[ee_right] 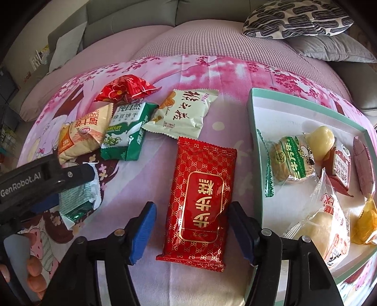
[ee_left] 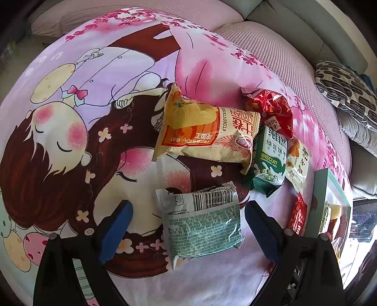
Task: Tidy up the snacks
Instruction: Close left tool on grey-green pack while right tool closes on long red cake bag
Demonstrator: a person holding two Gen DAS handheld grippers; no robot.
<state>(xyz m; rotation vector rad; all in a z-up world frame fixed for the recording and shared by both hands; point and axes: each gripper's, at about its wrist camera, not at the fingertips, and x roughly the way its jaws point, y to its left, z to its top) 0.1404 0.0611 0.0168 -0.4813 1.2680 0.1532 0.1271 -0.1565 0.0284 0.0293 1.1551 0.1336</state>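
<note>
Snack packets lie on a pink cartoon blanket [ee_left: 70, 131]. My left gripper [ee_left: 188, 223] is open around a grey-green packet [ee_left: 202, 221] lying barcode side up, without touching it. My right gripper [ee_right: 192, 226] is open around a flat red packet [ee_right: 200, 202] with gold characters; its right pad sits close against the packet's edge. Further off lie a yellow packet [ee_left: 205, 134], a green biscuit packet [ee_left: 268, 160], a cream packet [ee_right: 181, 113] and a crinkled red packet [ee_right: 124, 89]. The left gripper also shows in the right wrist view [ee_right: 42, 181].
A mint-rimmed white tray [ee_right: 255, 131] stands right of the red packet and holds several wrapped snacks. It shows at the right edge of the left wrist view [ee_left: 320, 188]. A patterned cushion [ee_right: 297, 18] and grey sofa back lie beyond the blanket.
</note>
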